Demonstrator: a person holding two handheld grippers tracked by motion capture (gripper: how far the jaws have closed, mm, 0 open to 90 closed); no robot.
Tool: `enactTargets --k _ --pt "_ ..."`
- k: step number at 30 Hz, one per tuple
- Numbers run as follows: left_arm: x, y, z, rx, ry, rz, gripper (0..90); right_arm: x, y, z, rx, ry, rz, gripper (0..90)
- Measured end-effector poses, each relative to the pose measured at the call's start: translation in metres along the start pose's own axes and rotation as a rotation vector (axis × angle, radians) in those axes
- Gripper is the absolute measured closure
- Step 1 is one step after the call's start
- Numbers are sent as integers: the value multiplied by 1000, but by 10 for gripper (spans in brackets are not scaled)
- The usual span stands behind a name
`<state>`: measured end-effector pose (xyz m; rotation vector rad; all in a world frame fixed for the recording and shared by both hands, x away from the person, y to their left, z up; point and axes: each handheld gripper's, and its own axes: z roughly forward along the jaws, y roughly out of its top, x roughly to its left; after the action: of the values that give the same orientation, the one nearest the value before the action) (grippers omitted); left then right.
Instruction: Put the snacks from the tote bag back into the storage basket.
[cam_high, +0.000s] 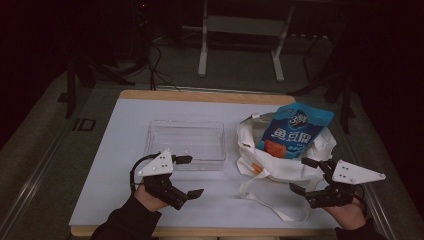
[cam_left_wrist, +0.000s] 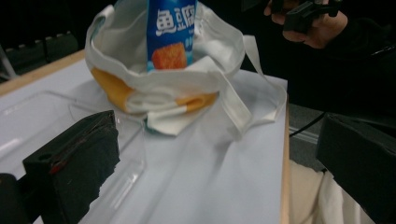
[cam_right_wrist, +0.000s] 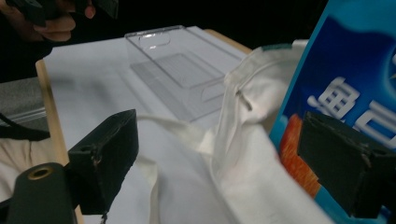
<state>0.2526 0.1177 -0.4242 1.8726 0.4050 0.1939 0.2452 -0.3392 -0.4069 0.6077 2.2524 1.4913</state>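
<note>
A white cloth tote bag (cam_high: 285, 155) lies on the right half of the table with a blue snack packet (cam_high: 294, 131) sticking out of its mouth. The bag (cam_left_wrist: 173, 88) and packet (cam_left_wrist: 170, 32) show ahead in the left gripper view, the packet (cam_right_wrist: 345, 98) and bag (cam_right_wrist: 243, 154) close up in the right gripper view. My left gripper (cam_high: 188, 176) is open at the front left, just before a clear plastic box (cam_high: 185, 143). My right gripper (cam_high: 304, 175) is open beside the bag's near right edge, over its strap (cam_high: 265, 197), holding nothing.
The table is a white board (cam_high: 120, 170) with a wooden rim (cam_high: 200, 95). The clear box (cam_right_wrist: 180, 65) is empty. Behind the table stand a metal frame (cam_high: 240, 45) and cables on a dark floor. The person's lap lies beyond the near edge.
</note>
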Motion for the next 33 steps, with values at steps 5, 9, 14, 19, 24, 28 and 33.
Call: enactTargets --k 5,9,14,19,24,28,33 --pt "4 17 11 6 -20 26 0 -6 9 -3 -30 6 -17 136" --pt "7 30 22 7 -34 40 0 -12 15 -5 -40 -8 -26 143" --pt "12 43 36 -3 -55 51 0 -22 18 -9 -46 -19 -24 145" --pt "16 56 54 -1 -76 65 0 -31 20 -14 -49 -44 -29 148" --pt "19 68 74 -7 -83 96 0 -39 19 -16 -45 -59 -18 160" --pt "24 78 92 -1 -92 119 0 -47 17 -16 -37 -70 -15 160" --pt "30 87 116 15 -106 134 0 -56 13 -19 -33 -91 1 186"
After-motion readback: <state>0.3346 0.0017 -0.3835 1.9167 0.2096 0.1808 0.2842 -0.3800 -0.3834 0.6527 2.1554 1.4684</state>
